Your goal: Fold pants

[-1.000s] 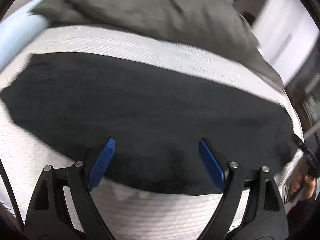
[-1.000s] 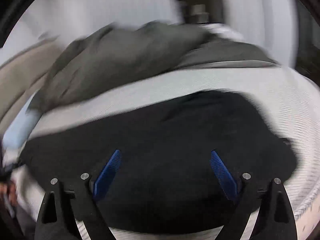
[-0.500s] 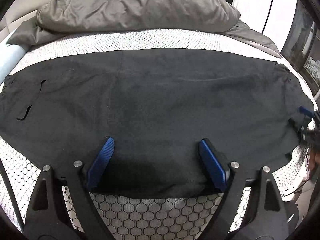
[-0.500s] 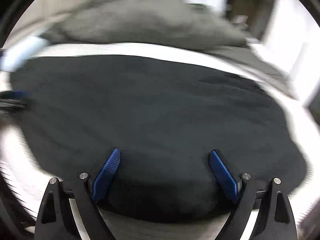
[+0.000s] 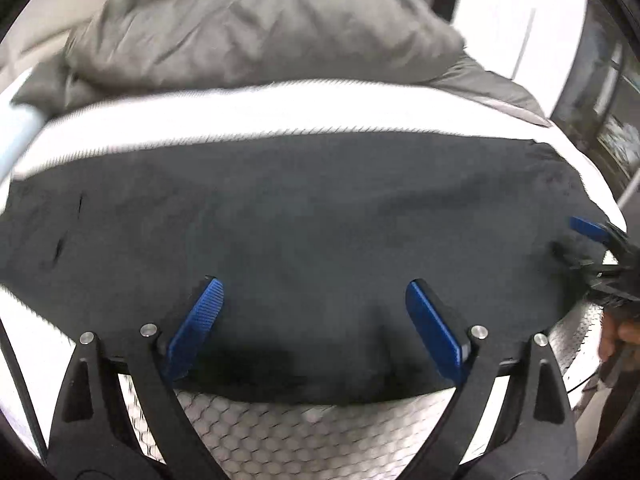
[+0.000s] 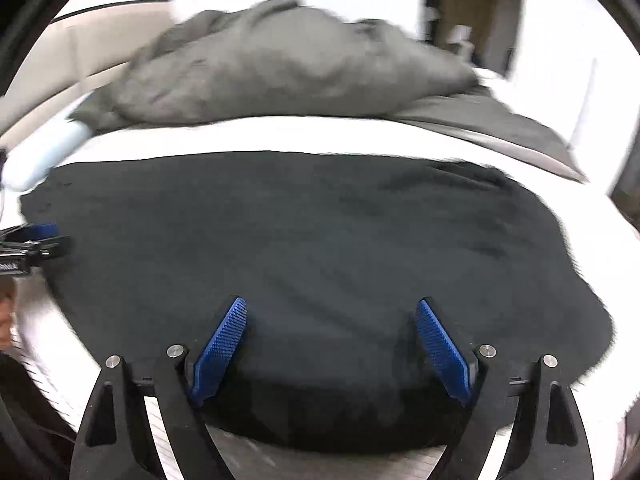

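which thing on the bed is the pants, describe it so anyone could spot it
Start at the white honeycomb-patterned mattress. The pants are the flat black cloth spread across its near half. Unlike the rumpled grey duvet heaped behind them, they are darker and lie smooth.

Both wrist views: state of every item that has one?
black pants: spread flat on the bed, ungripped
left gripper: jaws opening, nothing pinched, over the pants' near edge
right gripper: jaws closing, wide apart, no cloth pinched
grey duvet: bunched up behind the pants
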Motion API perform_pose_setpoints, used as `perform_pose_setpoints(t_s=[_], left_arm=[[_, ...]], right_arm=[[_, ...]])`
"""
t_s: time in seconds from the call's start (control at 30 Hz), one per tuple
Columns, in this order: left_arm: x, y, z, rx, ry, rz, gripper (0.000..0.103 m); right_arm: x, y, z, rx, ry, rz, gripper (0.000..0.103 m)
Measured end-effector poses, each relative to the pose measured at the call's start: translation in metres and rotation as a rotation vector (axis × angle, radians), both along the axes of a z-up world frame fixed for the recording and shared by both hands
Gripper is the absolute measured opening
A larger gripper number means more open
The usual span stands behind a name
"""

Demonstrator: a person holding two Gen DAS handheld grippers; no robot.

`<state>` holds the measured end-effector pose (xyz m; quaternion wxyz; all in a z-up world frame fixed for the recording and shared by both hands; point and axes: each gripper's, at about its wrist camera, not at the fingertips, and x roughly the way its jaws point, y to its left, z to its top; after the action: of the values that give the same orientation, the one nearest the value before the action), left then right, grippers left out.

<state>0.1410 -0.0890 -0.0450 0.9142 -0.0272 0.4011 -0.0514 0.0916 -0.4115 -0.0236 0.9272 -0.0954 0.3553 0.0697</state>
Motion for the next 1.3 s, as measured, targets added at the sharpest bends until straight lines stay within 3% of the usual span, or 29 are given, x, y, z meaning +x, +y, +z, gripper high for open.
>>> perform_pose_setpoints(t_s=[0.1,0.2,0.3,0.4,0.53,0.63,0.7,0.83,1.07,1.17,1.3], left_arm=[[0.02,-0.02,-0.001,0.065,0.001,-0.055,0.093],[0.052,-0.023,-0.034,0.14,0.138,-0.031,0.093],[0.054,-0.01,-0.044,0.041,0.146,-0.028,0.093],[0.053,-0.006,-0.044,0.036,0.143,-0.033,0.094],[0.051,-0.005,-0.049,0.046,0.133,-0.034,0.095],[0.05,-0.007,-0.05,0.056,0.13,-0.027,0.096],[0.052,-0.005,-0.05,0.052,0.126,-0.023,0.096],[0.048,-0.005,-0.048,0.049,0.114,-0.021,0.096],[0.047,-0.005,-0.048,0.052,0.109,-0.016,0.097],[0.046,-0.006,-0.049,0.049,0.107,-0.017,0.097],[0.046,-0.005,-0.048,0.044,0.107,-0.028,0.098]], right_arm=[[0.021,0.052,0.0,0.021,0.017,0.102,0.088],[0.052,0.083,-0.014,0.033,0.069,0.151,0.088],[0.082,0.081,-0.038,-0.056,0.122,0.131,0.088],[0.071,0.032,-0.029,-0.096,0.074,0.072,0.088],[0.064,-0.08,-0.02,-0.217,0.009,-0.25,0.087],[0.053,-0.143,-0.013,-0.144,-0.007,-0.455,0.094],[0.048,-0.147,-0.006,-0.065,-0.024,-0.471,0.095],[0.051,-0.109,0.007,-0.081,-0.06,-0.43,0.095],[0.07,0.036,0.008,-0.098,-0.005,-0.016,0.095],[0.09,0.088,0.001,-0.077,0.046,0.092,0.095],[0.124,0.133,-0.017,-0.14,0.116,0.157,0.095]])
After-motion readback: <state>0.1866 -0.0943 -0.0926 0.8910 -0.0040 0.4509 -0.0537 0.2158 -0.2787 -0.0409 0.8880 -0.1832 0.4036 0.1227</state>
